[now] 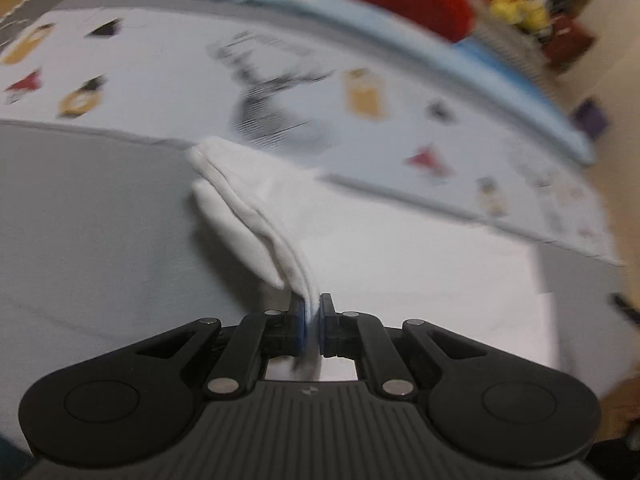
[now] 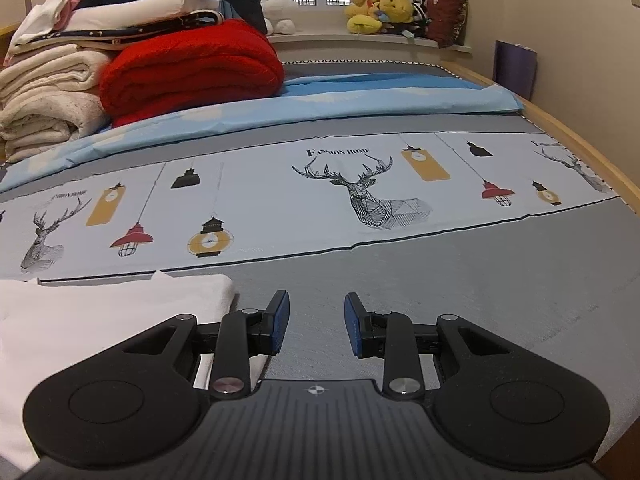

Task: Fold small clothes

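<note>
A small white garment [image 1: 256, 216] lies on the grey bed cover. My left gripper [image 1: 313, 320] is shut on a folded edge of it and holds that edge lifted above the bed; the view is blurred by motion. In the right wrist view the same white garment [image 2: 100, 320] lies flat at the lower left. My right gripper [image 2: 316, 320] is open and empty, low over the grey cover just right of the garment's edge.
A printed sheet band with deer and lanterns [image 2: 360, 192] crosses the bed. Behind it lie a blue sheet [image 2: 320, 108], a red blanket [image 2: 192, 68], stacked white blankets [image 2: 44, 96] and plush toys [image 2: 376, 8]. The bed's wooden edge [image 2: 580, 148] runs along the right.
</note>
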